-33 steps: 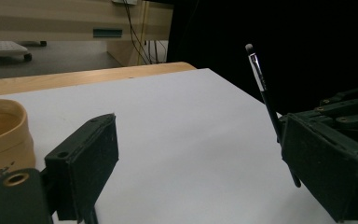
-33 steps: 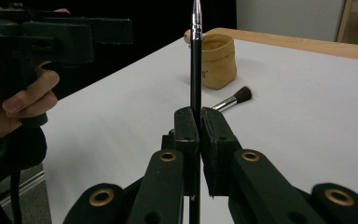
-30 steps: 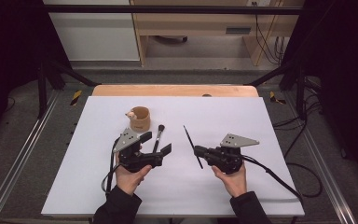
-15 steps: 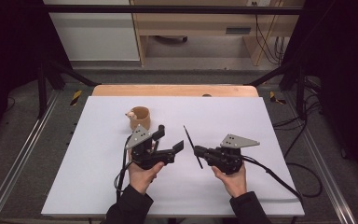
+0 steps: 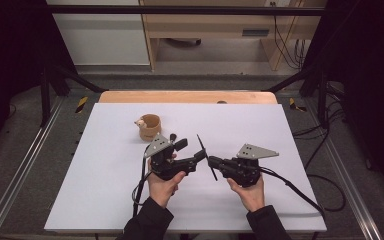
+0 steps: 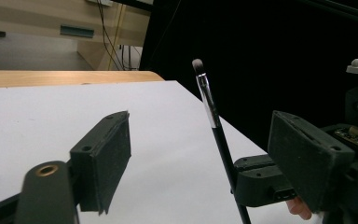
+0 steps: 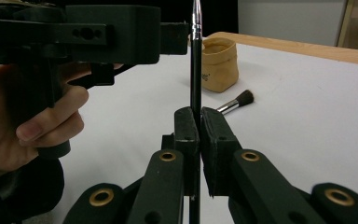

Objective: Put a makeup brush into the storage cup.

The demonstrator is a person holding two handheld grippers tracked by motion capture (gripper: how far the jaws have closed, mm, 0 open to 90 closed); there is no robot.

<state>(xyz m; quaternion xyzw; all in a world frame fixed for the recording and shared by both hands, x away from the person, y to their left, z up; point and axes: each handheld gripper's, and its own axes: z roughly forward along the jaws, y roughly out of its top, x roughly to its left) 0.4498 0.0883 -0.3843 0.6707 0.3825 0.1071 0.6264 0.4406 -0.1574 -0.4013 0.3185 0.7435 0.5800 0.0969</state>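
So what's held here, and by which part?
Right gripper clamps the thin black makeup brush on its lower handle; left gripper holds nothing.

On the tabletop (image 5: 105, 165), the small fabric pouch (image 5: 149, 127) stands at ten o'clock from the centre. A second brush (image 7: 237, 101) lies just beside it, at the pouch's five o'clock. The left claw (image 5: 190, 155) sits at six o'clock from the pouch. The right claw (image 5: 215, 162) is at its three o'clock, with the thin brush (image 5: 206, 157) between them, slanting from eleven to five o'clock.
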